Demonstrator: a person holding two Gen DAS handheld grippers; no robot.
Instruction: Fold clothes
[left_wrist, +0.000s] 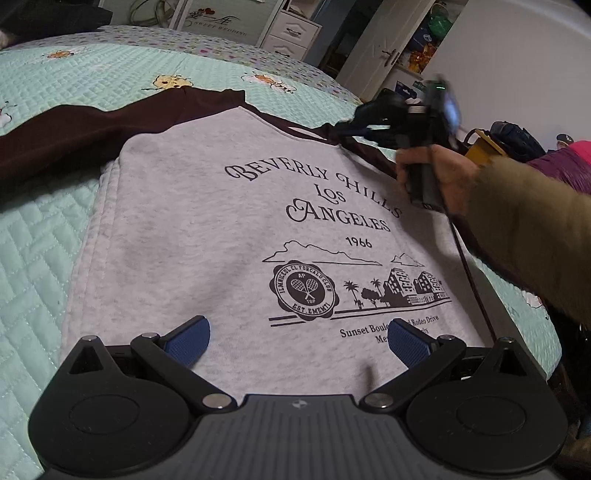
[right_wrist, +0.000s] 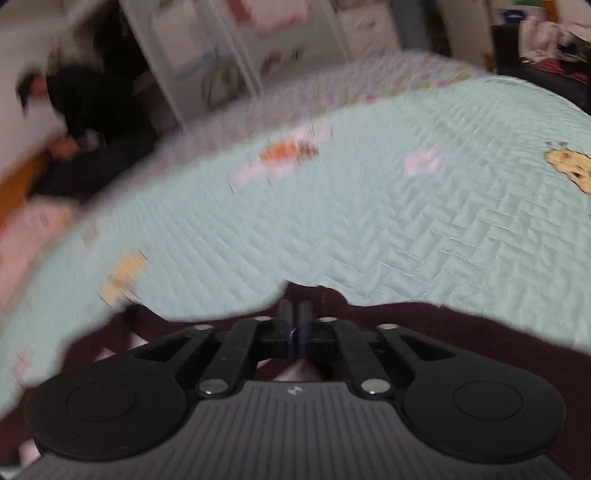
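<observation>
Sweatshirt (left_wrist: 207, 206) sleeve (right_wrist: 461, 325) pinched in right hand-held gripper (right_wrist: 295, 314); left hand-held gripper (left_wrist: 297, 339) spread; thin pinch may slip mid-fold.

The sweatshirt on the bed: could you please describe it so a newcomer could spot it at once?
Find the mint-green quilted bedspread. Flat across it lies the sweatshirt, its grey body printed with "Beverly Hills Los Angeles 1966". Its dark maroon sleeves set it apart from the pale quilt.

You see a grey sweatshirt (left_wrist: 207, 206) with dark brown sleeves and black print, lying on a mint-green quilted bedspread (left_wrist: 48, 236) with small cartoon patches.
</observation>
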